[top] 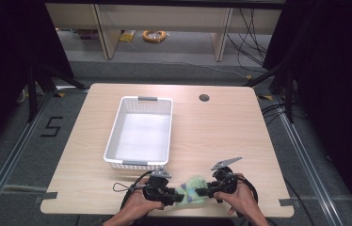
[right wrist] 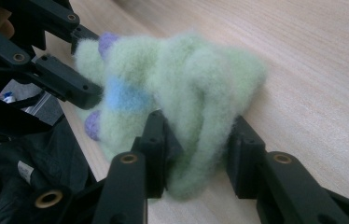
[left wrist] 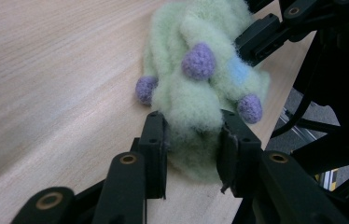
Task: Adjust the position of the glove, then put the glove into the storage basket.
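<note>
A fluffy pale-green cloth (top: 191, 187) with purple bobbles and a blue patch lies bunched near the table's front edge. My left gripper (top: 176, 196) meets it from the left and my right gripper (top: 202, 192) from the right. In the left gripper view the left gripper (left wrist: 193, 144) has both pads pressed into the near end of the cloth (left wrist: 196, 88). In the right gripper view the right gripper (right wrist: 199, 149) squeezes a thick fold of the cloth (right wrist: 182, 79) between its pads. Each view also shows the other gripper's jaws biting the far side.
A white perforated basket (top: 113, 132) stands on the wooden table (top: 221, 136) behind the grippers, left of centre. A round cable hole (top: 204, 98) sits at the back right. The front edge of the table is just under the hands.
</note>
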`<state>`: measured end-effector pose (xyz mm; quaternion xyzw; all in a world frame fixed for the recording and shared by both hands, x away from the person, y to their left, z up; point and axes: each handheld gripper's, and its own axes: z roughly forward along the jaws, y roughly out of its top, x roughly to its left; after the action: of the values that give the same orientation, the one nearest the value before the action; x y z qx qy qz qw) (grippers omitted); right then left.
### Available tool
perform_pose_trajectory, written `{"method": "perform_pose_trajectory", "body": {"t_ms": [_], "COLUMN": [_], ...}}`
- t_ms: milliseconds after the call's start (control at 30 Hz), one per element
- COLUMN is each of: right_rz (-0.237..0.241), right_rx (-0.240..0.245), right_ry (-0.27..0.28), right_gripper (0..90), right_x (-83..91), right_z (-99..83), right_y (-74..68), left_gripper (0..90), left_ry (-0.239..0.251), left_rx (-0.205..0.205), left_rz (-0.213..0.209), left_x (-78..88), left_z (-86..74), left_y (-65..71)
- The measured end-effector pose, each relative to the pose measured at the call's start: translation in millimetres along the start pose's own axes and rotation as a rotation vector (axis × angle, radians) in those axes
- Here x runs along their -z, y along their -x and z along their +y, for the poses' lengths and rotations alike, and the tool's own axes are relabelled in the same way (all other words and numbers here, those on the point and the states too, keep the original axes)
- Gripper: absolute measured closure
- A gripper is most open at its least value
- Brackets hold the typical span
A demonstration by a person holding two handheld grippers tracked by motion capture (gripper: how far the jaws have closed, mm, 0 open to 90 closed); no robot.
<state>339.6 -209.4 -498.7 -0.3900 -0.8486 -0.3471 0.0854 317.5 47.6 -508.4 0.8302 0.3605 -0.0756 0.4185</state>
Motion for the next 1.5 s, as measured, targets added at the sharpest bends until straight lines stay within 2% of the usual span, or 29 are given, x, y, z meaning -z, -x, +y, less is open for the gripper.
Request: {"method": "perform_pose_trajectory", "body": {"t_ms": [67, 167, 200, 233, 267, 300, 333, 433, 533, 633, 700, 800, 833, 900, 933, 967, 1000, 1033, 1067, 1100, 1167, 1233, 1267, 1333, 1367, 1400, 1433, 1467, 1500], "right_rz": [-0.011, 0.005, -0.007, 0.007, 0.001, 0.006, 0.002, 0.01, -0.008, 0.0, 0.001, -0.006, -0.013, 0.009, -0.012, 0.007, 0.008, -0.011, -0.007, -0.02, -0.007, -0.005, -0.011, -0.003, -0.016, -0.003, -0.012, -0.007, -0.005], "right_rx": [0.005, 0.006, 0.004, 0.003, 0.008, -0.013, 0.012, 0.014, 0.015, 0.022, 0.011, 0.037, 0.031, 0.022, 0.034, 0.04, 0.005, 0.032, 0.021, 0.047, 0.058, 0.049, 0.065, 0.047, 0.046, 0.064, 0.074, 0.06, 0.073], "right_ry": [0.011, 0.022, 0.026, 0.028, 0.032, 0.029, 0.04, 0.049, 0.058, 0.053, 0.057, 0.067, 0.072, 0.068, 0.074, 0.072, 0.074, 0.083, 0.079, 0.091, 0.095, 0.092, 0.095, 0.091, 0.102, 0.1, 0.105, 0.1, 0.106], "right_gripper": [67.1, 68.7, 69.2, 69.7, 70.0, 70.3, 70.5, 71.1, 71.5, 71.8, 71.9, 72.0, 72.1, 72.1, 72.1, 72.1, 72.1, 72.1, 72.1, 72.1, 72.1, 72.1, 72.1, 72.1, 72.1, 72.1, 72.1, 72.1, 72.1], "right_x": [1.6, 3.2, 4.6, 5.4, 6.1, 6.8, 6.9, 8.2, 9.7, 10.6, 12.5, 15.1, 16.3, 17.4, 18.6, 19.0, 20.6, 22.4, 24.0, 25.4, 28.3, 30.6, 31.2, 33.1, 33.6, 34.4, 35.6, 36.5, 37.4], "right_z": [-1.4, -2.8, -3.2, -3.6, -4.0, -4.6, -4.8, -5.6, -5.9, -4.9, -4.5, -3.0, -2.7, -1.8, -0.8, 0.7, 1.7, 3.8, 5.2, 7.1, 11.3, 15.5, 17.8, 21.8, 23.8, 26.8, 29.2, 30.6, 33.0], "right_y": [0.1, 0.6, 0.2, 0.4, 0.3, -2.1, -0.4, -2.2, -3.8, -4.9, -8.2, -7.9, -9.3, -11.4, -11.4, -10.7, -14.3, -13.5, -16.4, -16.5, -19.2, -23.8, -24.7, -28.0, -29.1, -29.0, -28.7, -30.7, -30.0], "left_gripper": [67.0, 68.5, 69.0, 69.2, 69.6, 69.7, 69.8, 69.9, 69.9, 69.9, 69.9, 69.9, 69.9, 69.8, 69.8, 69.8, 69.8, 69.7, 69.7, 69.7, 69.7, 69.6, 69.6, 69.6, 69.6, 69.6, 69.6, 69.6, 69.6], "left_ry": [-0.002, 0.01, 0.007, 0.01, 0.008, 0.01, 0.011, 0.017, 0.013, 0.015, 0.02, 0.016, 0.011, 0.018, 0.025, 0.02, 0.026, 0.031, 0.034, 0.037, 0.043, 0.043, 0.043, 0.051, 0.05, 0.051, 0.052, 0.053, 0.054], "left_rx": [-0.006, -0.006, -0.008, -0.014, -0.018, -0.022, -0.024, -0.024, -0.029, -0.044, -0.032, -0.042, -0.042, -0.043, -0.039, -0.041, -0.04, -0.044, -0.046, -0.04, -0.041, -0.042, -0.044, -0.042, -0.037, -0.035, -0.035, -0.037, -0.037], "left_rz": [0.0, 0.005, -0.003, -0.002, -0.008, -0.01, -0.011, -0.013, -0.023, -0.022, -0.021, -0.025, -0.028, -0.018, -0.013, -0.03, -0.027, -0.026, -0.025, -0.024, -0.018, -0.015, -0.014, -0.016, -0.017, -0.016, -0.012, -0.014, -0.01], "left_x": [0.5, 1.4, 1.9, 2.6, 3.3, 3.7, 4.3, 5.5, 7.3, 9.3, 10.2, 12.4, 13.3, 14.9, 15.6, 17.8, 19.7, 21.7, 24.1, 26.7, 31.2, 36.1, 38.5, 42.7, 45.4, 47.1, 48.5, 50.0, 52.0], "left_z": [0.5, 0.7, 1.0, 1.4, 1.8, 1.9, 2.1, 2.1, 1.9, 2.9, 3.4, 4.8, 5.3, 6.3, 6.8, 8.0, 9.1, 10.5, 11.8, 12.9, 15.0, 17.7, 19.2, 21.7, 23.6, 24.9, 25.8, 27.2, 28.5], "left_y": [-0.8, 0.3, 0.6, 1.0, 1.1, 1.1, 0.9, 1.5, 1.3, 2.1, 3.5, 3.5, 3.6, 5.2, 6.5, 5.6, 6.3, 6.8, 6.8, 7.6, 8.6, 9.2, 9.0, 8.5, 7.6, 6.9, 6.5, 5.5, 5.1]}}
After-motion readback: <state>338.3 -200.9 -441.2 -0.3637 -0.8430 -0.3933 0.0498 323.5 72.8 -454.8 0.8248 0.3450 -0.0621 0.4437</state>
